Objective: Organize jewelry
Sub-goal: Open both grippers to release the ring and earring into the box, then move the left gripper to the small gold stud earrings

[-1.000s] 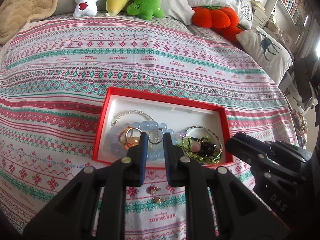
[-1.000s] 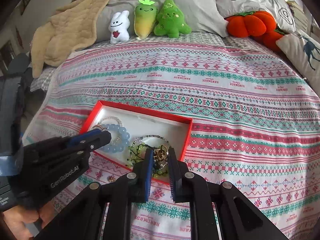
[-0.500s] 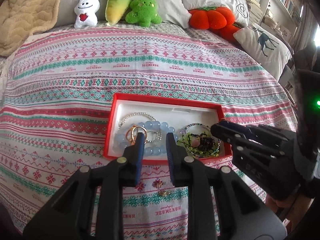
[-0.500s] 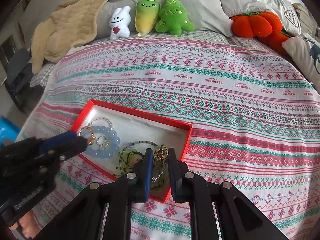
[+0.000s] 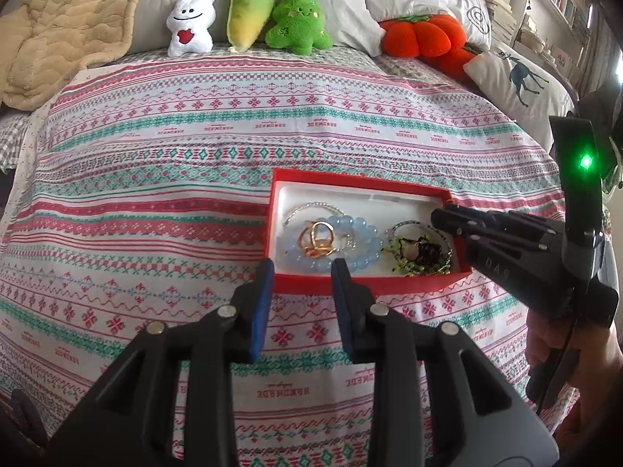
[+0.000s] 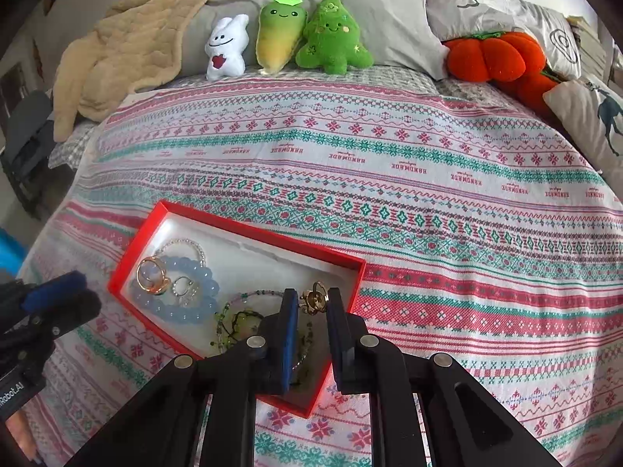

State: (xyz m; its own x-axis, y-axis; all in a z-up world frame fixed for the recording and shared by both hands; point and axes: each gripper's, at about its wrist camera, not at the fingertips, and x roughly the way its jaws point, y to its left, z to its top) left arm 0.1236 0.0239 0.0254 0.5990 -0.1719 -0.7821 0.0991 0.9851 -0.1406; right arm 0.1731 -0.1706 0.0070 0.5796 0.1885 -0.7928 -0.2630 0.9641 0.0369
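Since the earlier frame, the left gripper (image 5: 300, 272) has drawn back off the red box (image 5: 362, 282) to just outside its near edge; its jaws have just been opening and stand parted with nothing between them. The gold ring (image 5: 317, 239) now lies on the blue bead bracelet (image 5: 362, 260) at the box's left end. The right gripper (image 6: 311, 305) hovers over the box's right end, its jaws nearly closed on a small gold ornament (image 6: 313, 302). The box rests on the patterned bedspread (image 5: 155, 202).
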